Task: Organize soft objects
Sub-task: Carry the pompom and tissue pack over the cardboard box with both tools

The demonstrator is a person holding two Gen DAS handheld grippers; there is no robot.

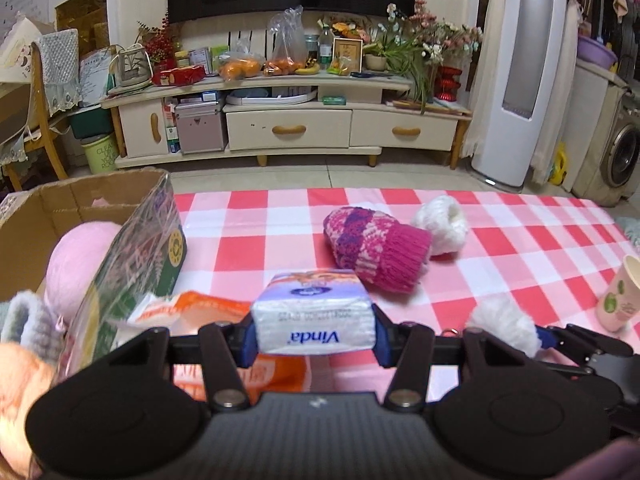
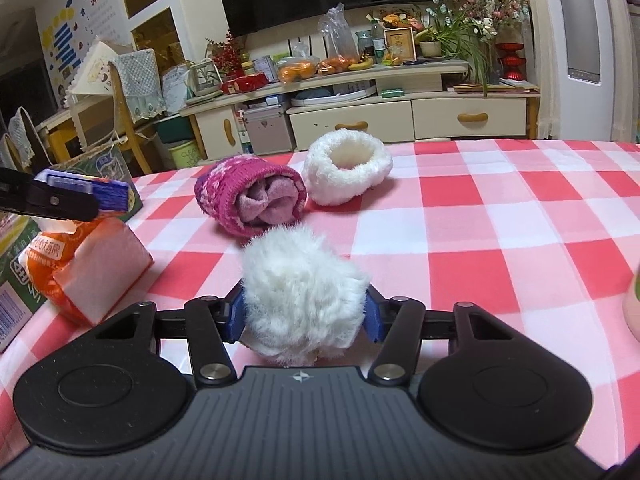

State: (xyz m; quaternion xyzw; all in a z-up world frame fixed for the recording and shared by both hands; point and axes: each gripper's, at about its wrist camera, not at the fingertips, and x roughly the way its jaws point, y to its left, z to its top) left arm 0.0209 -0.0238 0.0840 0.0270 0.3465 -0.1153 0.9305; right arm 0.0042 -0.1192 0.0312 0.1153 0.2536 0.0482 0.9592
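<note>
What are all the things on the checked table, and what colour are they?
Tissue pack: one, white and purple, between the left gripper's fingers.
Fluffy ball: one, white, between the right gripper's fingers.
Knitted hat: one, pink and purple, rolled up, mid-table.
Fuzzy ring: one, white, just right of the hat.
Orange pack: one, orange and white, at the table's left by the box.
Cardboard box: one, brown, far left, with a pink ball inside.
Paper cup: one, cream, right edge.
Tablecloth: one, red, pink and white checks.
Left gripper, right gripper: two, black with blue fingers.
</note>
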